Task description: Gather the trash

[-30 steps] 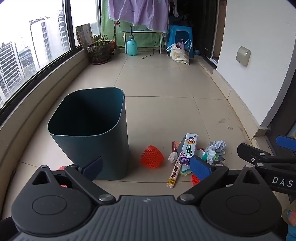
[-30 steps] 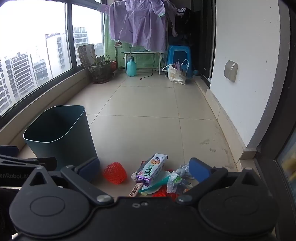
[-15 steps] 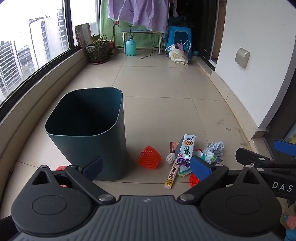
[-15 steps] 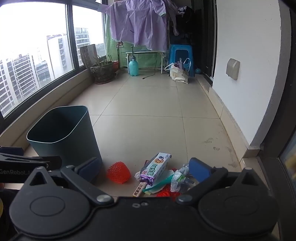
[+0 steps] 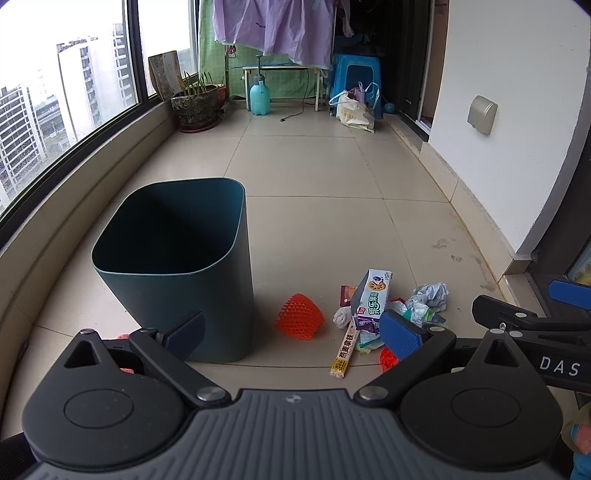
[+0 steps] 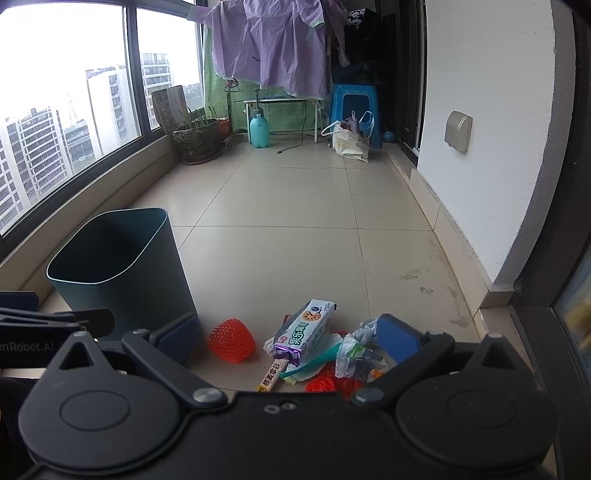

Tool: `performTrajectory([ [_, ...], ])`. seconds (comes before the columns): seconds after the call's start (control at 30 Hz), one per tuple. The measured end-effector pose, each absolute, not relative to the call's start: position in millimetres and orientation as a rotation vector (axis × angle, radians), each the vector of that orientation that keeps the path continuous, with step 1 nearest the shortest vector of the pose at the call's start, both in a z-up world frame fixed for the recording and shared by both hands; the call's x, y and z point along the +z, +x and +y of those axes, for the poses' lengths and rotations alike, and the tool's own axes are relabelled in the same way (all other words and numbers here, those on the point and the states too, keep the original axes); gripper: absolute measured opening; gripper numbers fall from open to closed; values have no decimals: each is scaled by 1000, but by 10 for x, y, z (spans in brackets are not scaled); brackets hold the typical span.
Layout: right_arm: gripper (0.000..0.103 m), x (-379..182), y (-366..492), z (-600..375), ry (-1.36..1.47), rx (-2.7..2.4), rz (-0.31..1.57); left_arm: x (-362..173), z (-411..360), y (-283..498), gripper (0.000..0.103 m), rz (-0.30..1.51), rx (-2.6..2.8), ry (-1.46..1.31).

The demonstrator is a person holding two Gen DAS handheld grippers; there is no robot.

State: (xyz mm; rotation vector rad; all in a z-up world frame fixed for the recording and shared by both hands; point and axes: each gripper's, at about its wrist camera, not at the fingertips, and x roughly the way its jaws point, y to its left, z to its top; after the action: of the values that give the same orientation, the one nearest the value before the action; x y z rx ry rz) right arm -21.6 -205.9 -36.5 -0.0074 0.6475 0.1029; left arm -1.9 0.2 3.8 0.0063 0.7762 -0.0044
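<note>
A dark teal bin (image 5: 177, 266) stands open and upright on the tiled floor; it also shows in the right wrist view (image 6: 122, 269). To its right lies an orange foam net (image 5: 300, 316) (image 6: 232, 340). Further right is a trash pile: a snack box (image 5: 371, 299) (image 6: 306, 329), a chopstick wrapper (image 5: 345, 352), crumpled plastic (image 5: 430, 295) (image 6: 356, 347) and red scraps (image 6: 325, 382). My left gripper (image 5: 291, 332) is open and empty, hovering short of the bin and pile. My right gripper (image 6: 288, 338) is open and empty, above the pile.
A window ledge (image 5: 74, 206) runs along the left and a white wall (image 5: 517, 147) along the right. At the far end are a potted plant (image 5: 195, 105), a spray bottle (image 5: 258, 96), a blue stool (image 5: 356, 79), a bag (image 5: 352, 112) and hanging laundry (image 5: 273, 22).
Both views have shifted slightly; the bin and trash pile sit a little differently in frame. Both grippers stay open and empty.
</note>
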Motion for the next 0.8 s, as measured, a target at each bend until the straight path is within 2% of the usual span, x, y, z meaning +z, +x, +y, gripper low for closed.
performTrajectory([
  [0.8,102,-415,-190,-2094,-18,50,710,11,20,5,101,792,-20,-3],
])
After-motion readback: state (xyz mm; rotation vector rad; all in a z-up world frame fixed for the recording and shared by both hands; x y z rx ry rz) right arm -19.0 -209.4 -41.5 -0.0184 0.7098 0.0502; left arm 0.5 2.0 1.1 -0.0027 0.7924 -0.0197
